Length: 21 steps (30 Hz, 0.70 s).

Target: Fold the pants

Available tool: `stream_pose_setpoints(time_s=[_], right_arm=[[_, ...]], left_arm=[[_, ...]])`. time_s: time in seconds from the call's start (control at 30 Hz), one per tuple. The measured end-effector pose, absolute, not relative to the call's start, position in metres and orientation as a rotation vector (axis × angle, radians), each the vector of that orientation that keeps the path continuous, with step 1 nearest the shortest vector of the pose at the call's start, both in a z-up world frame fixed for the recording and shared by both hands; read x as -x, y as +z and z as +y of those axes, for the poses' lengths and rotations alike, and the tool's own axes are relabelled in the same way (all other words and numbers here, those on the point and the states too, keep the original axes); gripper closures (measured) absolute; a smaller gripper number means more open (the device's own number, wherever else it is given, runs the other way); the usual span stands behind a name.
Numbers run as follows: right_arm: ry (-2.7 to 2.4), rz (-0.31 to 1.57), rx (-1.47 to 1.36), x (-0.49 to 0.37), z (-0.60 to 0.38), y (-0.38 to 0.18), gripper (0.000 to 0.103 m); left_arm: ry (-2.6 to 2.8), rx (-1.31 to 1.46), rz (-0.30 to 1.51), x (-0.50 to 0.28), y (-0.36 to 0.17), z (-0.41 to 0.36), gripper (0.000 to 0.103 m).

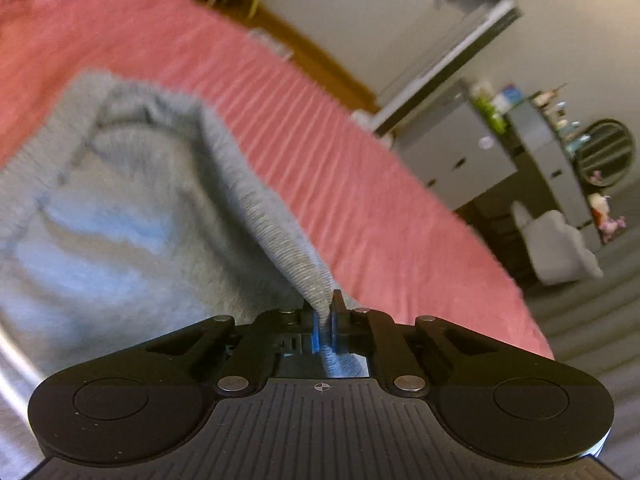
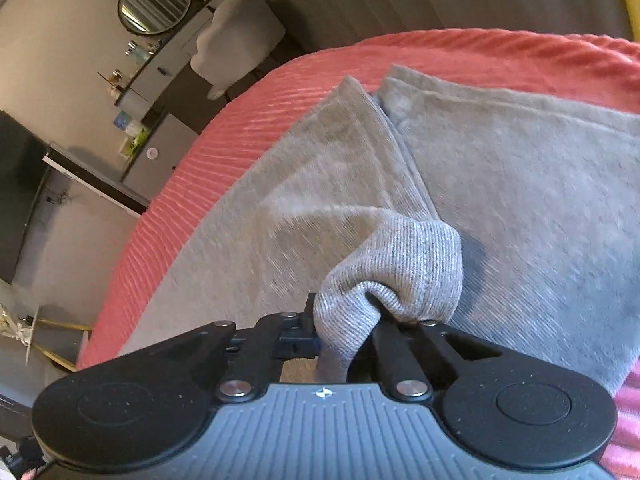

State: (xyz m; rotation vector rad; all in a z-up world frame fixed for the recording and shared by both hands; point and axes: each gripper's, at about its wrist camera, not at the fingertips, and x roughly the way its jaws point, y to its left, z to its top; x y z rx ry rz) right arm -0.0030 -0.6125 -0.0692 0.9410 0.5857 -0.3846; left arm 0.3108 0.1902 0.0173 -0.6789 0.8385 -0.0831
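Observation:
Grey sweatpants (image 1: 120, 208) lie on a pink ribbed bedspread (image 1: 320, 128). My left gripper (image 1: 326, 312) is shut on a ribbed edge of the pants and holds it lifted, the cloth running taut from the jaws down to the bed. In the right wrist view the pants (image 2: 500, 184) lie partly folded over themselves. My right gripper (image 2: 348, 320) is shut on a ribbed cuff (image 2: 400, 264), which bunches over the jaws and hides the fingertips.
The bedspread (image 2: 224, 152) ends at the bed's edge on the left in the right wrist view. Beyond it stand a grey dresser (image 2: 160, 76) with a round mirror (image 2: 155, 1), a grey chair (image 2: 236, 40) and a dark floor (image 1: 592, 312).

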Motion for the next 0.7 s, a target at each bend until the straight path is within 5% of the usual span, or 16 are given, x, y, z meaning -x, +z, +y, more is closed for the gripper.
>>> stream_pose_setpoints(time_s=[0.27,0.4,0.53,0.6,0.67,0.7], right_arm=[[-0.302,0.361,-0.866,0.045,-0.621,0.01,0.099],[-0.363,0.336,-0.825,0.084,-0.642,0.011,0.098],[-0.479,0.537,-0.738,0.085,-0.644,-0.038,0.098],[-0.509,0.6,-0.766,0.085,-0.641,-0.061,0.097],[-0.523,0.573,-0.809,0.089,-0.638,-0.068,0.091],[-0.519,0.56,-0.829,0.09,-0.637,-0.068,0.085]], left_arm=[[-0.188,0.64,0.619,-0.123,0.096,0.22,0.096],[-0.162,0.609,0.701,-0.048,0.053,0.226,0.088],[-0.012,0.626,0.971,-0.037,-0.035,0.24,0.085],[-0.027,0.719,0.921,-0.027,-0.044,0.253,0.082],[-0.018,0.761,0.868,-0.023,-0.036,0.262,0.052],[0.003,0.756,0.843,-0.022,-0.032,0.265,0.049]])
